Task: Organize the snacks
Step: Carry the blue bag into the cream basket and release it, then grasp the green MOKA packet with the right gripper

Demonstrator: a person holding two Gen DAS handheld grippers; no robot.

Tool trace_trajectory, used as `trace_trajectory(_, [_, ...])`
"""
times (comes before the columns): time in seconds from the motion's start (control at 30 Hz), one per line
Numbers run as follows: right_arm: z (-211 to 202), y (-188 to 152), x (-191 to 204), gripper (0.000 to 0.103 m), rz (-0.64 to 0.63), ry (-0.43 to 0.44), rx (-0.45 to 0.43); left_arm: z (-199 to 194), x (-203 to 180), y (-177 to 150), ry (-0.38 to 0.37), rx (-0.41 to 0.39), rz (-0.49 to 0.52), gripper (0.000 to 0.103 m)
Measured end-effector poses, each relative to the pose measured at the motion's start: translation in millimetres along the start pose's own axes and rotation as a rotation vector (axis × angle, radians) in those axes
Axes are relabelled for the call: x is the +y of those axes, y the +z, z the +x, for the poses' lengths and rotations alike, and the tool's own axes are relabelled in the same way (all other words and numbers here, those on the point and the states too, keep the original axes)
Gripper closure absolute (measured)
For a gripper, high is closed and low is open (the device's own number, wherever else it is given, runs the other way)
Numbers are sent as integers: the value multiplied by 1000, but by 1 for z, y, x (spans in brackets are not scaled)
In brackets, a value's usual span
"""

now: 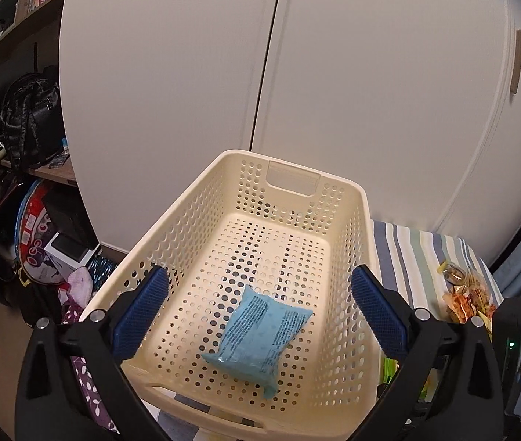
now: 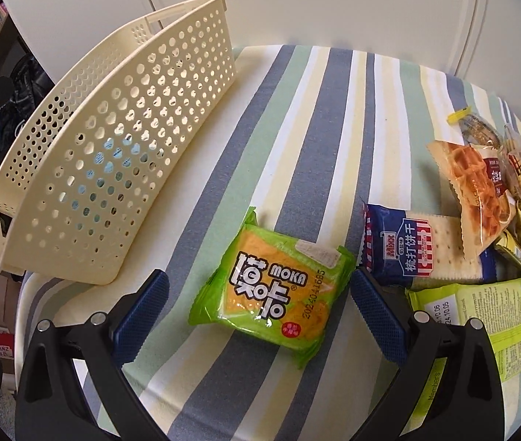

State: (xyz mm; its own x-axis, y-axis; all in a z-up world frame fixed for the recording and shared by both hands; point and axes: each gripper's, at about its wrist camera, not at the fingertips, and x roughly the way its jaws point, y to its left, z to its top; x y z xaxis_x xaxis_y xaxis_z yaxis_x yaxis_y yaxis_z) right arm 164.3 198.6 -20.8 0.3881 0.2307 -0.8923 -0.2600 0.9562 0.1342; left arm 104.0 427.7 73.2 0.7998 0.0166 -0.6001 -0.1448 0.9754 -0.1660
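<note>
A cream perforated basket (image 1: 348, 257) stands on the striped table, and a light blue snack packet (image 1: 260, 334) lies on its floor near the front. My left gripper (image 1: 260, 294) hangs open above the basket, over the blue packet, holding nothing. In the right wrist view the basket (image 2: 113, 139) is at the left. A green and orange MOKA packet (image 2: 278, 290) lies flat on the cloth between the open fingers of my right gripper (image 2: 260, 286). The pads stand apart from the packet's sides.
More snacks crowd the table's right side: a blue cracker packet (image 2: 418, 253), a waffle packet (image 2: 477, 191), a lime green packet (image 2: 488, 319) and several small wrapped ones (image 2: 517, 169). White wardrobe doors (image 1: 260, 73) rise behind the table. Cluttered shelves and bags (image 1: 25, 128) fill the left.
</note>
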Motion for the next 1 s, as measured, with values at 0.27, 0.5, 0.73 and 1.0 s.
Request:
trace_trajectory(0.27, [6,1,19,16,-106,-147,1,-4,4,-1,7,-19,-16,2])
trace_trajectory(0.5, [-15,-12,17,39,-103,-166,-42,-7,5,-1,10,-33,-16,2])
trace_trajectory(0.73, [-56,-2,10,41,-51,-151,-162,-18,20,4,38,-72,-53,2])
trace_trajectory(1.0, [-113,23,37,52,-81,-93,-304,-28,32,7,90,-114,-77,2])
